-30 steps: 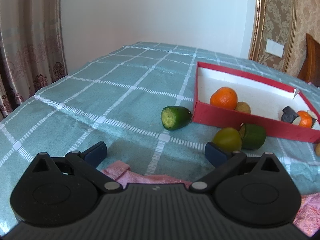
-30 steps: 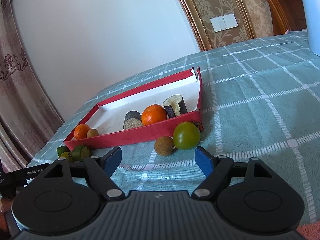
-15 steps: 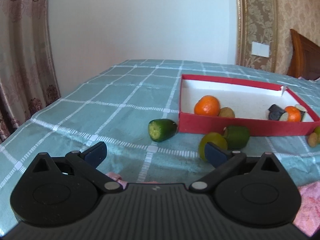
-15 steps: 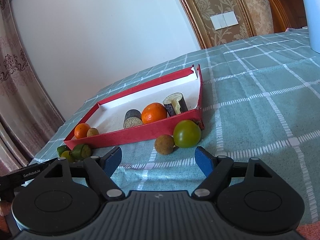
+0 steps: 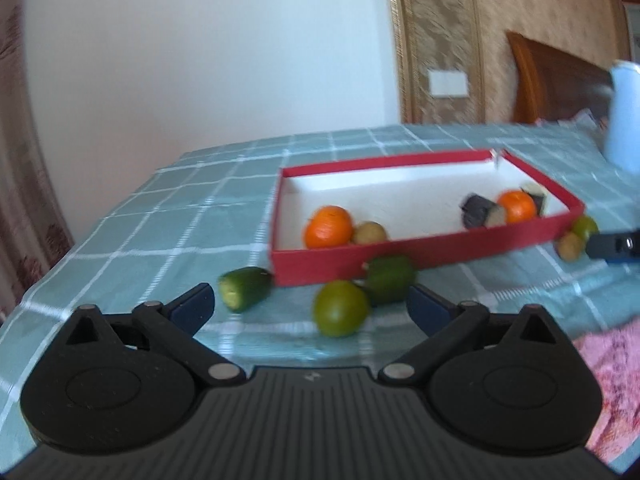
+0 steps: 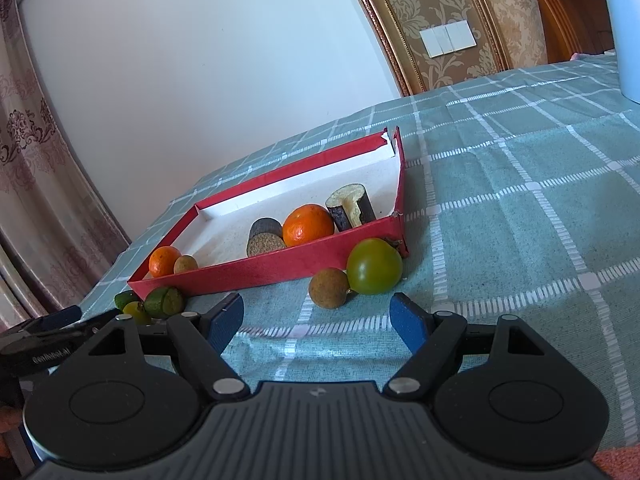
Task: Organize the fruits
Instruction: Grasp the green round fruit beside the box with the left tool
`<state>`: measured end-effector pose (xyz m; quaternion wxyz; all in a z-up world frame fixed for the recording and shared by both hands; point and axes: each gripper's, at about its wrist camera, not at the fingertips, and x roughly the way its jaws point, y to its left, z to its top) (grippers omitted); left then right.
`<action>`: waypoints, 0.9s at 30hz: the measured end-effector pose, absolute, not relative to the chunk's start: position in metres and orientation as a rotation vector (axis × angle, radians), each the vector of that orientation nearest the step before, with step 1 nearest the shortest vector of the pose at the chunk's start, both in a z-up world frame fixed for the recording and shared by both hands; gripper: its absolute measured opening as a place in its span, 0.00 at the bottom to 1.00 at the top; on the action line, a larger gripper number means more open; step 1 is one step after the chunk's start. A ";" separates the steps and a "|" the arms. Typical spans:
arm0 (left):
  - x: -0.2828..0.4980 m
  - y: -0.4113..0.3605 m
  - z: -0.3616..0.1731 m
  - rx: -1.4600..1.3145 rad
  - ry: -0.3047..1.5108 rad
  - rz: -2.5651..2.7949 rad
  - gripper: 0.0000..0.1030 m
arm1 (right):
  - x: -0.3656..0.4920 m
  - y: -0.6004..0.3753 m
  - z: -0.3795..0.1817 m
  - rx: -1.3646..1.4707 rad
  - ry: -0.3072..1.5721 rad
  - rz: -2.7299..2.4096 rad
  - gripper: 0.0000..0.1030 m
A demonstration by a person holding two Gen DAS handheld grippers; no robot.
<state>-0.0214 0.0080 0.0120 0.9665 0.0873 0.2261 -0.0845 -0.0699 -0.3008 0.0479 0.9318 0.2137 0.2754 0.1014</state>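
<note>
A red box [image 5: 420, 254] [image 6: 260, 272] with a white floor holds two oranges [image 5: 328, 227] [image 6: 308, 225], a small brown fruit [image 5: 370, 234] and dark cut pieces [image 5: 478, 211]. In front of it lie a cucumber piece [image 5: 244, 294], a green chunk [image 5: 390, 280] and a yellow-green round fruit [image 5: 340, 308]. My left gripper [image 5: 310, 308] has its jaws closing; the yellow-green fruit sits in the gap just ahead of them, untouched. My right gripper [image 6: 318, 320] stands open and holds nothing, close behind a brown fruit [image 6: 329, 288] and a green tomato [image 6: 374, 266].
A white jug [image 5: 624, 120] [image 6: 624, 20] stands at the far right on the checked green cloth. A pink cloth [image 5: 600, 380] lies at the near right. The table's left edge drops off towards a curtain [image 5: 24, 200]. A wall backs the table.
The left view has rolled and swung to the right, so the yellow-green fruit now lies between its fingertips, which stand slightly closer together. The right view is unchanged.
</note>
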 end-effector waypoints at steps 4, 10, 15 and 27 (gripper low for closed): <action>-0.014 -0.003 0.008 0.202 0.504 -0.200 0.88 | -0.070 -0.302 0.048 0.443 0.562 0.205 0.78; -0.005 -0.005 0.005 0.188 0.559 -0.209 0.76 | -0.070 -0.302 0.048 0.443 0.562 0.205 0.78; 0.000 0.001 0.001 0.157 0.598 -0.209 0.54 | -0.070 -0.302 0.048 0.443 0.562 0.205 0.78; 0.004 0.003 0.002 0.139 0.601 -0.233 0.35 | -0.069 -0.302 0.048 0.446 0.563 0.205 0.78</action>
